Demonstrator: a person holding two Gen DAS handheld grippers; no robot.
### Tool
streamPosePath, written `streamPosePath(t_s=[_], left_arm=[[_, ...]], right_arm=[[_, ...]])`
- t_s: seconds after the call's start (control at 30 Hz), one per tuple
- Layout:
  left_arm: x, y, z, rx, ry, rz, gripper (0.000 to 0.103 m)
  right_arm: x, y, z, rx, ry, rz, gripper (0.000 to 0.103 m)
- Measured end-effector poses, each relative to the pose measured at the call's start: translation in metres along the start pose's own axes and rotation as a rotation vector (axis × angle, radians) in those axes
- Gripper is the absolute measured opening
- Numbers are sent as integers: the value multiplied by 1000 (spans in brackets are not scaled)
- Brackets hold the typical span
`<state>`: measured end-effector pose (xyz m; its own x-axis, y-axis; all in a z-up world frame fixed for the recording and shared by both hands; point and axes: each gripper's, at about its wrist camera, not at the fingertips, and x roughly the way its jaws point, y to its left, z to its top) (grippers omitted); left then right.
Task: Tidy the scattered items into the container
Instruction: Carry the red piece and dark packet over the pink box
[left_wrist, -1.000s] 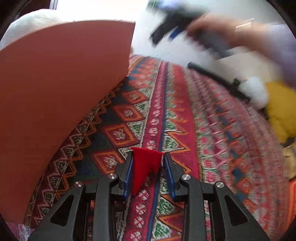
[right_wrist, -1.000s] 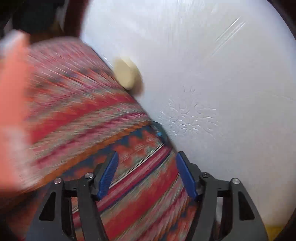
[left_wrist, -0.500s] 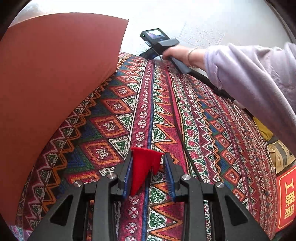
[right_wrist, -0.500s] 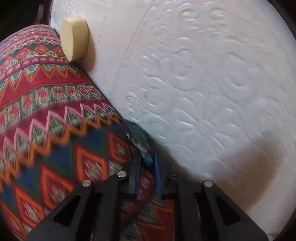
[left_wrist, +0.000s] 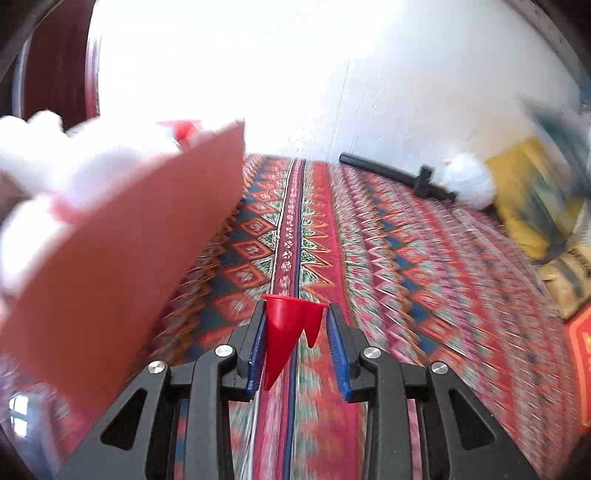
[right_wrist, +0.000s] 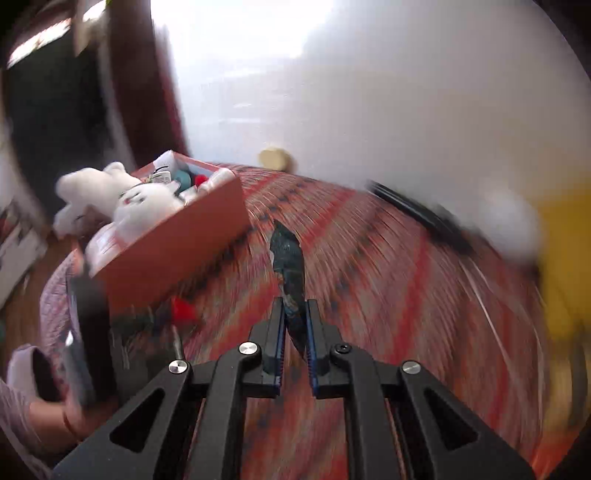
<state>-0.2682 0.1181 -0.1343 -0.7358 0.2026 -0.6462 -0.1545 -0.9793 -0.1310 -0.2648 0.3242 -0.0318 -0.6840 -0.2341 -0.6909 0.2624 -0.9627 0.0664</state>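
My left gripper (left_wrist: 295, 314) is shut on a small red plastic cone (left_wrist: 284, 332), wide end forward, above the patterned cloth (left_wrist: 406, 258). The salmon box (left_wrist: 110, 258) stands close on its left, a white plush toy (left_wrist: 55, 166) poking over its rim. In the right wrist view my right gripper (right_wrist: 295, 306) is shut on a flat dark blue-green packet (right_wrist: 288, 254) that sticks out forward past the fingertips. The box (right_wrist: 177, 243) lies ahead to the left, holding white plush toys (right_wrist: 140, 206) and several small items. The red cone (right_wrist: 183, 309) shows blurred below the box.
A black rod (left_wrist: 395, 173) with a white fluffy head (left_wrist: 469, 184) lies along the white wall at the far right. Yellow bags (left_wrist: 528, 214) are piled beside it. A beige disc (right_wrist: 273, 158) rests against the wall. A sleeved hand (right_wrist: 40, 402) is at lower left.
The right gripper shut on the dark packet at the foot of the wall and pulled back with it. The left gripper rose with the red cone, so the box's rim now shows.
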Motion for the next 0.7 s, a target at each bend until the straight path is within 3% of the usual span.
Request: streamPosePath(t_s=[0.17,0.33,0.43,0.53,0.7], left_arm=[[-124,2,-27,148,-109,62,28],[-202,9,-51,237,-174,85,27],[-230,21,-52,232,-182,72,27],[-243,42,-30,198,-204,30,27],[-241,112,76,84,-237,-105,27]], right_arm=[[-117,15,-123,224,-54,-24,9],[-136,39,-164,333,-77,57,9],[-121,63,-158,307,-50,141,9],[-103,97,-125,227,-35,197,9],[-85,156,-9,78,-197,252,9]])
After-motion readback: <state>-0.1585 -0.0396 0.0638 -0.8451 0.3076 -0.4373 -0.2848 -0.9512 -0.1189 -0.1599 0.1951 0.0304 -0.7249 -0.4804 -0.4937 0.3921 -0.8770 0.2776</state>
